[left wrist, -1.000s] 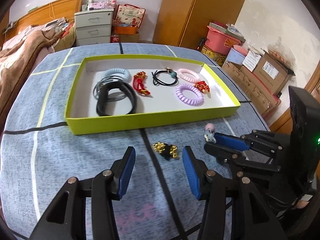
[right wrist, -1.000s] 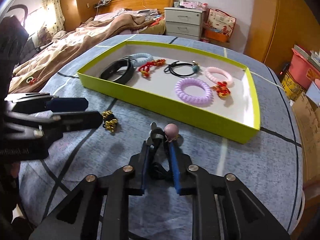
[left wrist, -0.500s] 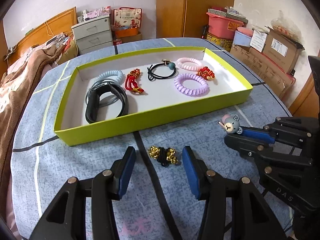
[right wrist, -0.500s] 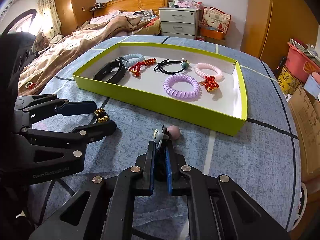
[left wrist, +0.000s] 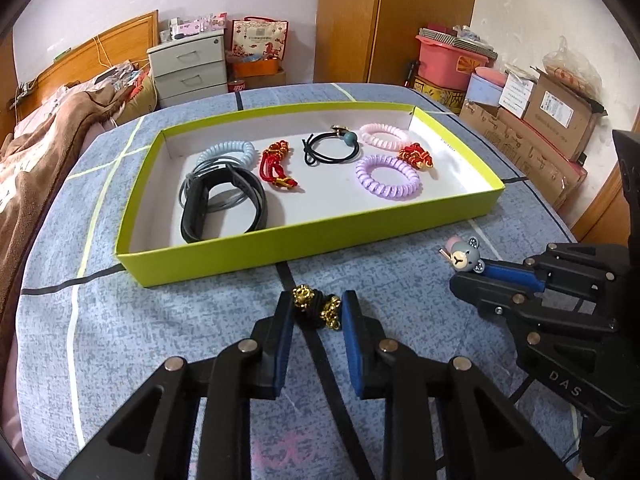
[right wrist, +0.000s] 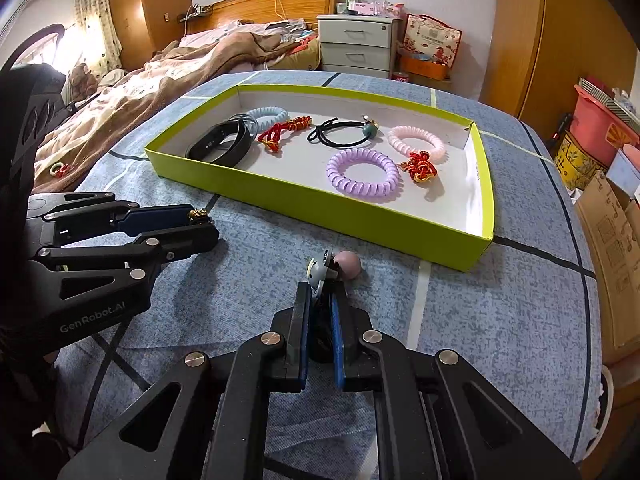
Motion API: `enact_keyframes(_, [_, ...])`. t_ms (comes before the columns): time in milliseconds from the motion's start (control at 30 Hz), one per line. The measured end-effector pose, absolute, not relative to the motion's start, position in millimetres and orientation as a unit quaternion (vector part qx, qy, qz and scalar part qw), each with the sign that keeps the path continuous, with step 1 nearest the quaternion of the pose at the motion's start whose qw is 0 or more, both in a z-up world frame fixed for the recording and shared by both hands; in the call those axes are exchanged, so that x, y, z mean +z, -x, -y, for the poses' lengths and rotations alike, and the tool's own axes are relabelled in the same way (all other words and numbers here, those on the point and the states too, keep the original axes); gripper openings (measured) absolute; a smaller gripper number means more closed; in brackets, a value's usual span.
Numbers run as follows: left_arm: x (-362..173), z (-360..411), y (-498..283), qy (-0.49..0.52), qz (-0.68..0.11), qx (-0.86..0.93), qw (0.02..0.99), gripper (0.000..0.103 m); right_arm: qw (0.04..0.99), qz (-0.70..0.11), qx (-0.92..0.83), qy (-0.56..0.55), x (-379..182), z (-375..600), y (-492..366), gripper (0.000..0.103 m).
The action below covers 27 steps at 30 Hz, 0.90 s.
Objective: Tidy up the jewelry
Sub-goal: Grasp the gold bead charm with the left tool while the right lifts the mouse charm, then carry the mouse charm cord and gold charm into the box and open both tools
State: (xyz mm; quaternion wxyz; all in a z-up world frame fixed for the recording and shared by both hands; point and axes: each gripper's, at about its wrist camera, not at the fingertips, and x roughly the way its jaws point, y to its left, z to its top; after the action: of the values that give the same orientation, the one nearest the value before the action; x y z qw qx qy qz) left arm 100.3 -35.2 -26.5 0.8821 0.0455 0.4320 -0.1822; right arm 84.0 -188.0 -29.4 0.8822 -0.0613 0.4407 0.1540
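The black hair tie with gold beads (left wrist: 316,311) is being squeezed by the closing left gripper (left wrist: 316,314) on the blue cloth (left wrist: 160,320). A bear hair tie (right wrist: 320,276) is pinched tight by the right gripper (right wrist: 320,320). Farther off, other bands are kept in the green tray (left wrist: 304,244).

A tabletop (left wrist: 168,320) under a blue patterned cloth fills the frame. The lime-green tray (left wrist: 304,246) lies at its centre. The black-and-gold hair tie (left wrist: 316,310) lies below, at lower centre.

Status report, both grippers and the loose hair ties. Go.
Left gripper closing, gold-bead hair tie between its fingers. Right gripper shut on bear hair tie. Both pieces outside the green tray. Nothing between them and the tray.
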Motion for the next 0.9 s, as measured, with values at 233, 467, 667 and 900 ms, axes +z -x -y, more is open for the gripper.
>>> enact_keyframes(233, [-24, 32, -100, -0.038, -0.431, -0.183, 0.883, 0.025, 0.884, -0.439, 0.149, 0.065, -29, 187, -84, 0.009])
enact_keyframes(467, [-6, 23, -98, -0.029, -0.415, -0.185, 0.891, 0.025, 0.889, -0.430, 0.147, 0.064, -21, 189, -83, 0.008])
enact_keyframes(667, [4, 21, -101, -0.024, -0.406, -0.189, 0.894, 0.025, 0.897, -0.414, 0.151, 0.036, -5, 201, -83, 0.008])
enact_keyframes(900, [22, 25, -118, -0.010, -0.396, -0.204, 0.895, 0.025, 0.907, -0.389, 0.155, 0.038, 27, 205, -107, 0.008])
